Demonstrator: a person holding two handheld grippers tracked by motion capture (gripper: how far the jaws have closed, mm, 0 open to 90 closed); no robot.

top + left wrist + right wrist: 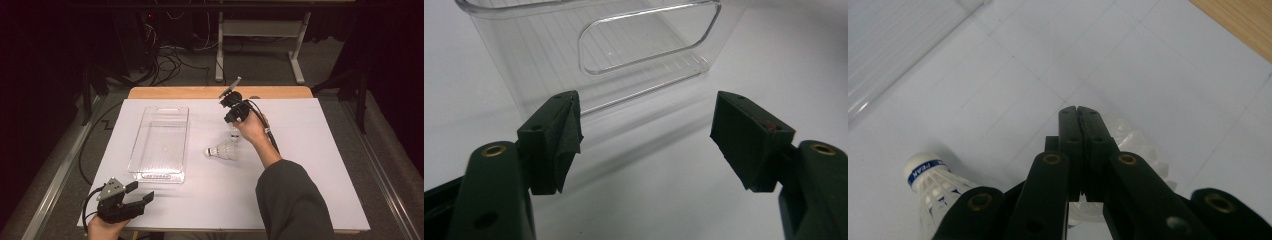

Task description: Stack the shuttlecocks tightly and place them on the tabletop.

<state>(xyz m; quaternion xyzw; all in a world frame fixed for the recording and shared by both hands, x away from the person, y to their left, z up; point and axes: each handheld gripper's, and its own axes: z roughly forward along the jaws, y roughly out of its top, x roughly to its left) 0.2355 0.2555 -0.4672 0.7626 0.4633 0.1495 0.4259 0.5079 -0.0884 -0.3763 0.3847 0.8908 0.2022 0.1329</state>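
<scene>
Our right gripper [1079,111] has its jaws pressed together on a shuttlecock's [1140,150] feather skirt, lifted above a second shuttlecock [223,151]. Both are featherlight and fragile; we judge the cork base safer. Our left gripper [139,193] rests apart beside the clear bin [161,142].

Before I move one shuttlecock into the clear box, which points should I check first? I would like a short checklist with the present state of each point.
1. Clear box stands upright on the mat, nothing seen inside: ok.
2. Left gripper is open with nothing between the jaws, near the box's end: ok.
3. Right gripper is ready to take a shuttlecock: not ok, its jaws are shut together.
4. Blue-banded shuttlecock lies free on its side on the mat: ok.
5. Second shuttlecock, just behind the right gripper's jaws, is free of them: cannot tell, because the jaws hide the contact.
</scene>
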